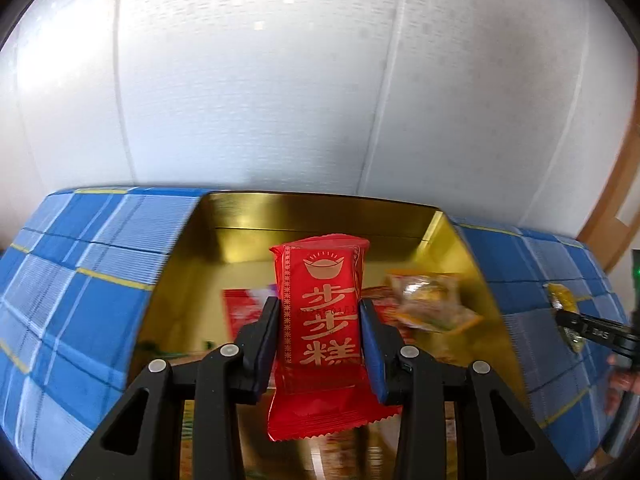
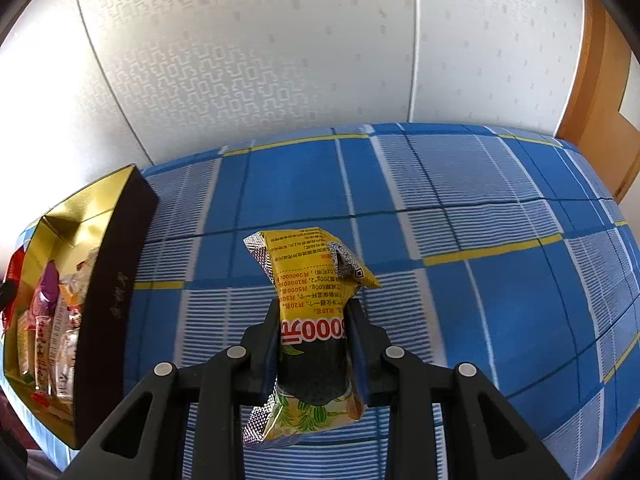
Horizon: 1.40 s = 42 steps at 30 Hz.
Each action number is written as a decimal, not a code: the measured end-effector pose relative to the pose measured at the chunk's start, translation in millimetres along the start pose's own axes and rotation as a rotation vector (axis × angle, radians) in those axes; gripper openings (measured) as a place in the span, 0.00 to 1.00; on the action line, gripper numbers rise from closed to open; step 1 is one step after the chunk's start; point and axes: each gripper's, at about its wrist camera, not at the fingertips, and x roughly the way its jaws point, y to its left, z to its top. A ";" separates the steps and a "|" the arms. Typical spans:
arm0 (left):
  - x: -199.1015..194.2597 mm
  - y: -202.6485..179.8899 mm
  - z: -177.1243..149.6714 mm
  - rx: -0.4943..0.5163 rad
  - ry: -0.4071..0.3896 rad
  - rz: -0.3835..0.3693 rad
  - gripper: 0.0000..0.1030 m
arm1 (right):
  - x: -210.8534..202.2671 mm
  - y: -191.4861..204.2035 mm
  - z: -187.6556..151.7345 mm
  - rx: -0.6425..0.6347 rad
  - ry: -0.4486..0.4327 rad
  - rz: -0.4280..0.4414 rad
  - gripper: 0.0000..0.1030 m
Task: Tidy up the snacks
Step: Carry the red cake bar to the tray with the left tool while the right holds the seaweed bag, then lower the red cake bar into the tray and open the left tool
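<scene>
A: What does the left gripper [image 1: 320,312] have?

B: Its jaws are nearly closed on a red packet [image 1: 326,320] with gold characters. The pads press its two long sides, and the packet stands upright between them, its crimped lower edge hanging below the fingers.

A: And where is that?

B: Over the box [image 1: 320,216], which is gold inside. It sits on a blue checked cloth [image 1: 80,280] against a white wall [image 1: 280,80]. Other snacks lie on the box floor: another red wrapper [image 1: 244,308] behind the left finger, and a clear orange-edged packet [image 1: 432,300] to the right of the held one.

A: The right gripper [image 2: 314,320]?

B: Also closed down narrow, clamped on a yellow packet [image 2: 310,280]. That one is crumpled, with silver foil at its ends and printed text across it upside down. It is held above the cloth [image 2: 480,280], clear of the box.

A: Is the box seen from that side?

B: Yes, at the left edge of the right wrist view, with a dark outer wall [image 2: 112,280] and a row of packets [image 2: 52,340] standing inside. In the left wrist view the right gripper shows at the far right edge, with the yellow packet [image 1: 562,298] in it; that part is blurred.
</scene>
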 end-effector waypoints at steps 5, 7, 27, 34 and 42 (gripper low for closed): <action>2.9 21.0 1.9 -0.045 0.009 0.057 0.38 | -5.4 15.4 2.3 -0.009 -0.011 0.027 0.29; 6.4 27.2 3.1 -0.059 0.020 0.074 0.38 | -7.9 22.2 3.6 -0.016 -0.020 0.043 0.29; 51.3 45.6 13.5 -0.055 0.112 0.152 0.38 | -12.7 46.0 8.1 -0.033 -0.038 0.122 0.29; 49.3 55.4 12.8 -0.108 0.107 0.187 0.46 | -17.0 50.8 8.8 -0.040 -0.054 0.143 0.29; 30.6 46.4 2.4 -0.102 0.106 0.162 0.46 | -24.3 61.6 10.0 -0.060 -0.083 0.178 0.29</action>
